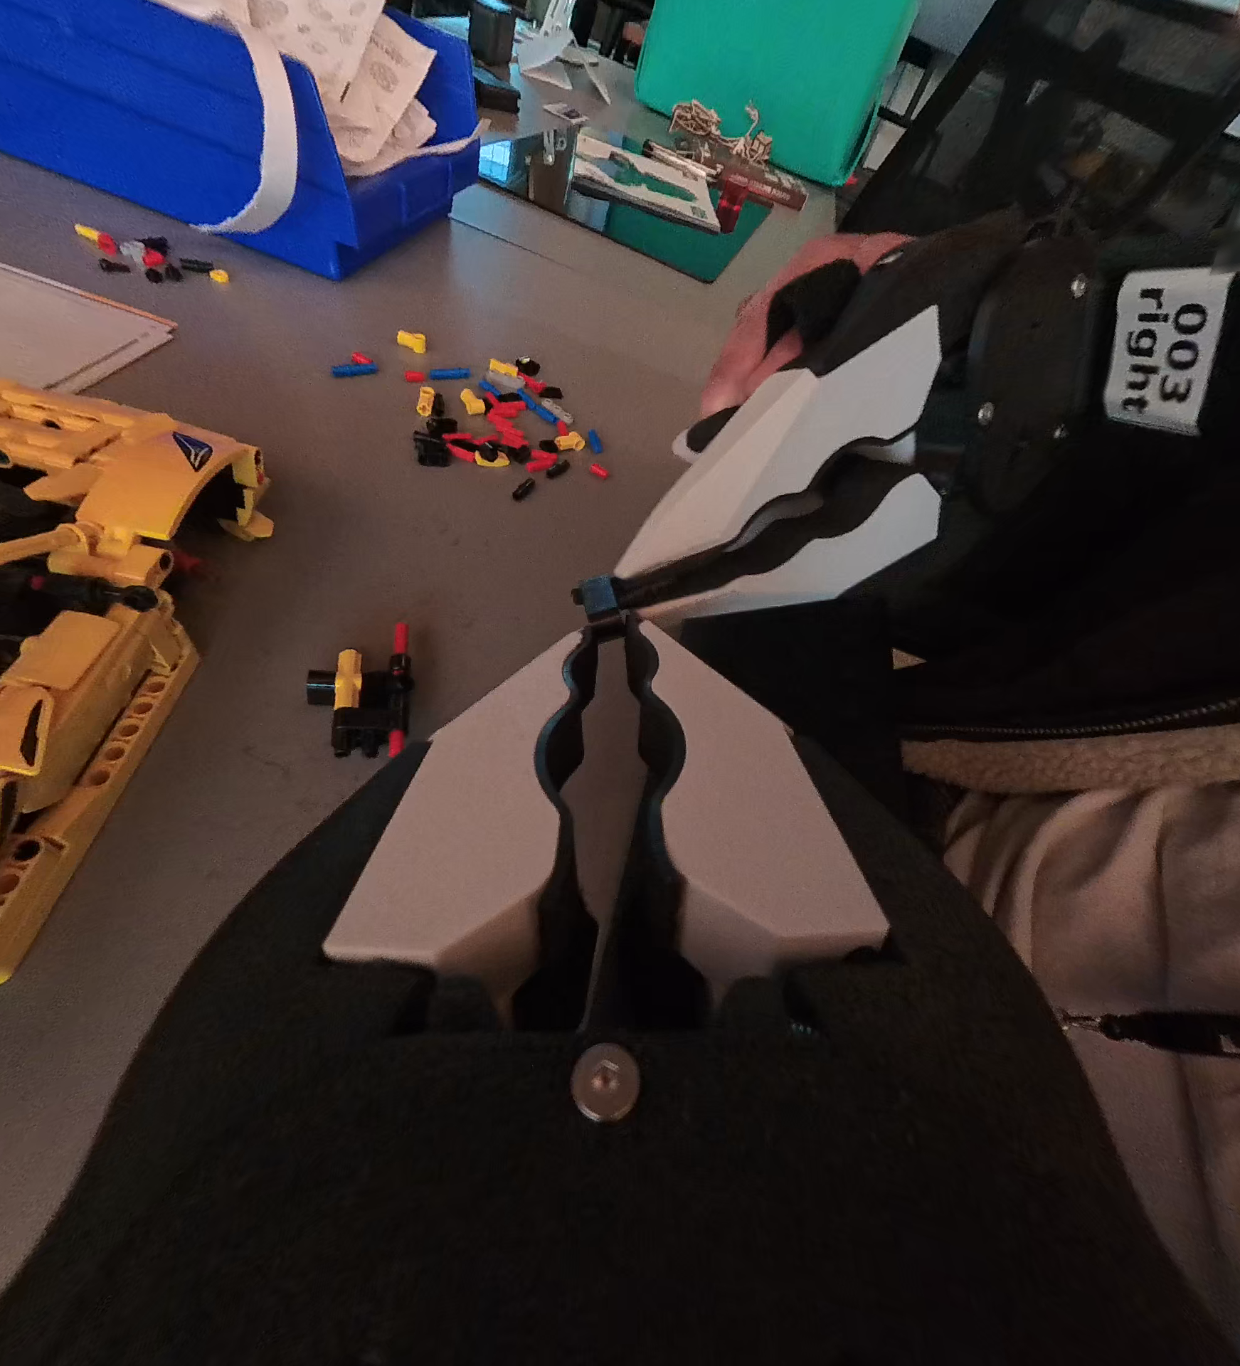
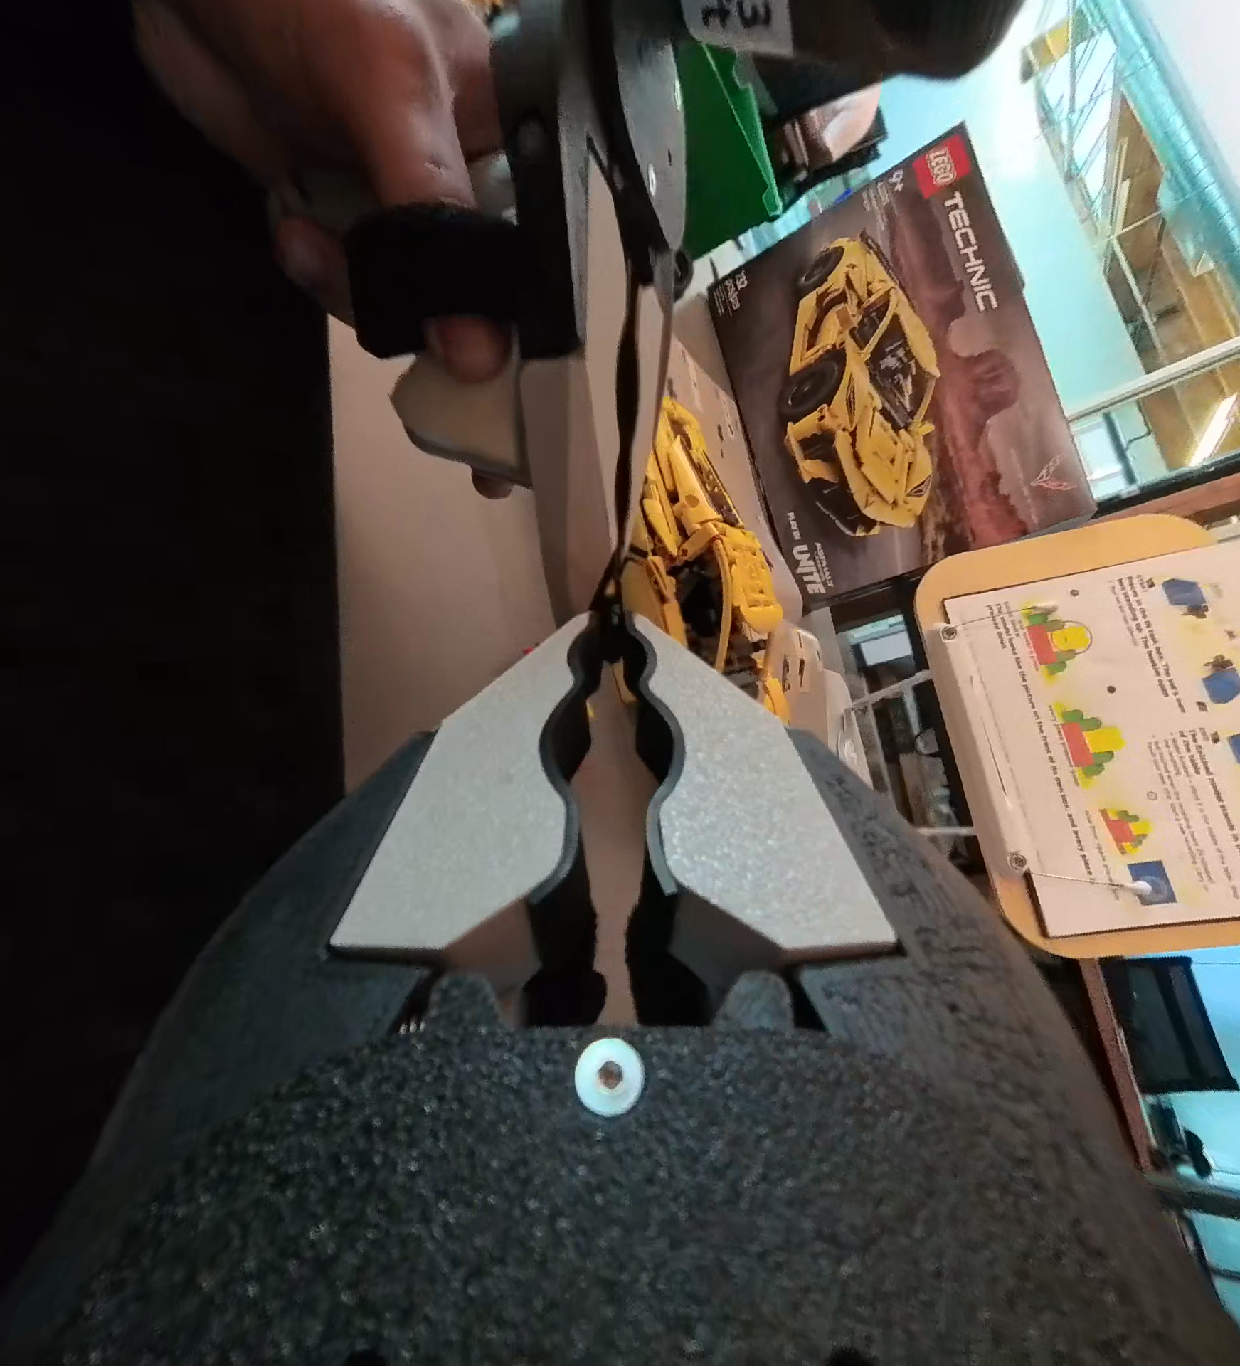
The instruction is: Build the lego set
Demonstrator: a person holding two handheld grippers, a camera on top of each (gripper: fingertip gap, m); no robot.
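My left gripper and right gripper meet tip to tip above the grey table. In the left wrist view the right gripper comes in from the right, shut on a small blue piece. My left gripper's jaws are nearly closed on something small and dark, just under the blue piece; what it is stays unclear. In the right wrist view the left gripper comes down from above. The partly built yellow car lies at the left and also shows in the right wrist view.
A small black, yellow and red sub-assembly lies by the car. Loose pieces lie mid-table, with a smaller heap near a blue bin and a booklet. The set's box and an instruction board stand behind. Less than 4 cm separates the two grippers' tips.
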